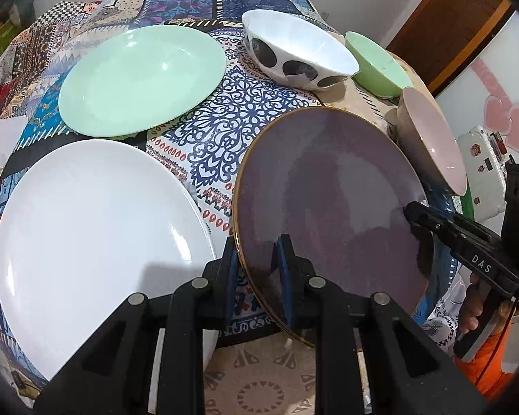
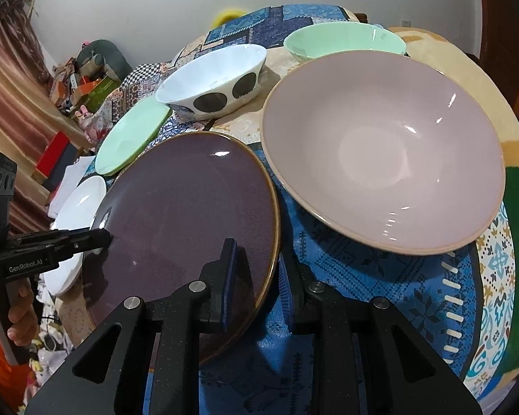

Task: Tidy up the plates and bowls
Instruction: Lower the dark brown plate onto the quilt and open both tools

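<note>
On a table draped in a busy patchwork-print cloth (image 1: 221,128), with clutter piled along the wall, a glossy purple plate (image 1: 332,200) with a gold rim is gripped at opposite edges, clamped by the left gripper (image 1: 257,269) and the right gripper (image 2: 256,276). The big white plate (image 1: 97,242) is shown fully only in the left view, while the pink bowl's (image 2: 380,152) smooth round inside is seen properly only in the right one. A mint plate (image 1: 142,79), a spotted white bowl (image 1: 294,52) and a mint bowl (image 1: 377,65) are sat further back.

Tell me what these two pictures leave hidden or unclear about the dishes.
- Left view: the white plate's near edge is covered by the left gripper.
- Left view: the pink bowl shows edge-on, its inside mostly unseen.
- Right view: the white plate sits mostly behind the purple plate.
- Both views: whether the purple plate rests on the tablecloth is unclear.
</note>
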Tool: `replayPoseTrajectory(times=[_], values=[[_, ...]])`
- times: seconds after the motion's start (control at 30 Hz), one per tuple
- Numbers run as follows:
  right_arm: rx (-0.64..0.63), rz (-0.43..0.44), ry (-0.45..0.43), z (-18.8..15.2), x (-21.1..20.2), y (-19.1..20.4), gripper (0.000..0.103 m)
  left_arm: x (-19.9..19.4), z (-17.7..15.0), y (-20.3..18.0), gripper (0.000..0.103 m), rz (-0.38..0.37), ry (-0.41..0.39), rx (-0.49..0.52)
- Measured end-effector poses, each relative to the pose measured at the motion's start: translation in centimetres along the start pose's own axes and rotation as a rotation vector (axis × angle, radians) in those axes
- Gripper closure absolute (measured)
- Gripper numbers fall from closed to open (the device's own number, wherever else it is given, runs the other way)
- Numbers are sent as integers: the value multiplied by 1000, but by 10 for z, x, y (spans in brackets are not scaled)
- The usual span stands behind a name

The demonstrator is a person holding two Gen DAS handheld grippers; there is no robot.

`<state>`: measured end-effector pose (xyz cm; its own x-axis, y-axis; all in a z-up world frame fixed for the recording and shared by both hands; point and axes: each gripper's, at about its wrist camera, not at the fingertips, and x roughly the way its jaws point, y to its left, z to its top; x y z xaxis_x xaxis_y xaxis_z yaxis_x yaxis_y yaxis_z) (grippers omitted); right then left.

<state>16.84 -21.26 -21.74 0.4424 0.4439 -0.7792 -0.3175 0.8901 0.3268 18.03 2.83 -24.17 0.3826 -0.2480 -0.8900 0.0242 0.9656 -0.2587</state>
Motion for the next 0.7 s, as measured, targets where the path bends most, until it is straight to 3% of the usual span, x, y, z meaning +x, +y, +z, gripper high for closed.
replayPoseTrajectory(times=[0.17,0.27,0.47,0.7], values=[[-28,-32,-4,0,-3,5,80,-4,0,-5,81,49,-22,27],[-37,-45,2,0,-7,8,78,-10,-1,-5,76,38,-38,21],[-38,-61,-20,-2,-22,15,62,-34,-6,-12,58,52,-105,44],[-47,-58,-76,2,-43,27,54,-73,-15,-21,41,34,-183,68]])
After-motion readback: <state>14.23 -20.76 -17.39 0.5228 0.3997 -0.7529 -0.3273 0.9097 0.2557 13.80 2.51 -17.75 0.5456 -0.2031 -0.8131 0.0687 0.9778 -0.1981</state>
